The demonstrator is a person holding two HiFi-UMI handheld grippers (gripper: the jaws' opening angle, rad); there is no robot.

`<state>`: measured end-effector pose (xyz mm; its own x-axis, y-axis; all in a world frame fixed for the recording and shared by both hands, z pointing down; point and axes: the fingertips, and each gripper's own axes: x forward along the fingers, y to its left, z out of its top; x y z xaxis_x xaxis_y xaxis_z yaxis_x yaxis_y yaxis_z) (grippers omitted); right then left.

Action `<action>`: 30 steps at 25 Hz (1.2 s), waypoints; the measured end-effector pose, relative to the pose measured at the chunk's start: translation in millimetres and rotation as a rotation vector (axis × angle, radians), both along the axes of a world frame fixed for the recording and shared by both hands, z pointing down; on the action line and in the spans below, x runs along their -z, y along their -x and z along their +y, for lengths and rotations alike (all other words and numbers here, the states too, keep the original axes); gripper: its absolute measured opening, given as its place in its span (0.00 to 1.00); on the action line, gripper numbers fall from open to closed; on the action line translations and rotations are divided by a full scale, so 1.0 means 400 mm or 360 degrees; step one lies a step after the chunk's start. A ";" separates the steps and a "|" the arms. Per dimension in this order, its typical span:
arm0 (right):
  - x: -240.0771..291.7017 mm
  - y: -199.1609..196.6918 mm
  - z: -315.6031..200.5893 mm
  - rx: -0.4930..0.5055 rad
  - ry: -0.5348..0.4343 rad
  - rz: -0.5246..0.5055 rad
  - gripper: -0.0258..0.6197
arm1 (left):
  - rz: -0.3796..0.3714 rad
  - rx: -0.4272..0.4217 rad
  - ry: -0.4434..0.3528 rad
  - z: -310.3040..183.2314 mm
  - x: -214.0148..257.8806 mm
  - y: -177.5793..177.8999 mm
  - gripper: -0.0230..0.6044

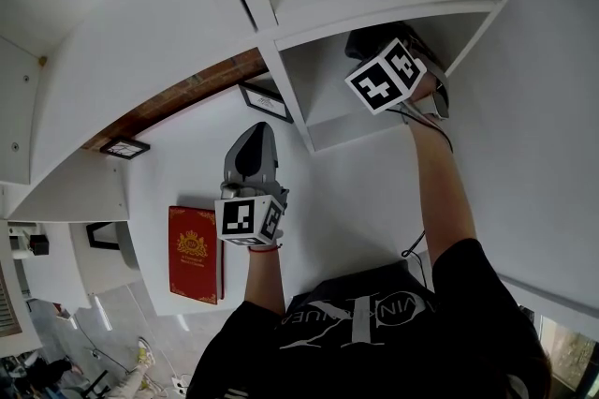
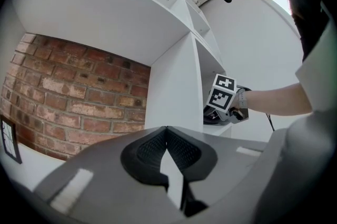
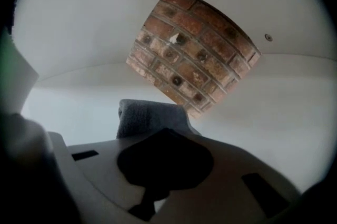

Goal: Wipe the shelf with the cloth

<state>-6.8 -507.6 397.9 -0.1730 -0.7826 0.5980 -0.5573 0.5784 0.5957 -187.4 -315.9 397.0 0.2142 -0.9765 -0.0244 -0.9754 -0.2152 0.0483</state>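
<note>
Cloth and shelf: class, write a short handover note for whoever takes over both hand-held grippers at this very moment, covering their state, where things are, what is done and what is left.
Right hand-held gripper: shut on the grey cloth, reaching into a compartment of the white shelf.
Left hand-held gripper: shut, nothing between its jaws, held outside that compartment.
Done: the cloth is gripped and inside the compartment. How much has been wiped cannot be told.
Left: wipe the compartment's floor with the cloth, then probably the other shelf surfaces.
</note>
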 end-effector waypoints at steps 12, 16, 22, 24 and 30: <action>0.002 0.005 0.192 0.0254 0.0059 -0.0140 0.05 | 0.0019 -0.0041 -0.0008 0.026 0.008 -0.040 0.05; 0.002 0.057 0.257 0.0386 0.0064 -0.0151 0.05 | 0.0014 -0.0043 -0.0002 0.036 0.009 -0.046 0.05; -0.001 0.168 0.337 0.0641 0.0043 -0.0158 0.05 | 0.0004 -0.0041 -0.0004 0.040 0.016 -0.050 0.05; -0.002 0.182 0.341 0.0710 0.0019 -0.0091 0.05 | -0.0003 -0.0044 -0.0004 0.041 0.019 -0.051 0.05; 0.021 0.150 0.322 0.0679 0.0270 -0.0363 0.21 | -0.0004 -0.0027 0.0006 0.049 0.021 -0.036 0.05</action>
<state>-66.6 -378.8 389.6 -0.5968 -0.5088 0.6204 -0.3553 0.8609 0.3643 -173.0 -296.5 388.6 0.2308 -0.9728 -0.0202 -0.9717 -0.2315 0.0466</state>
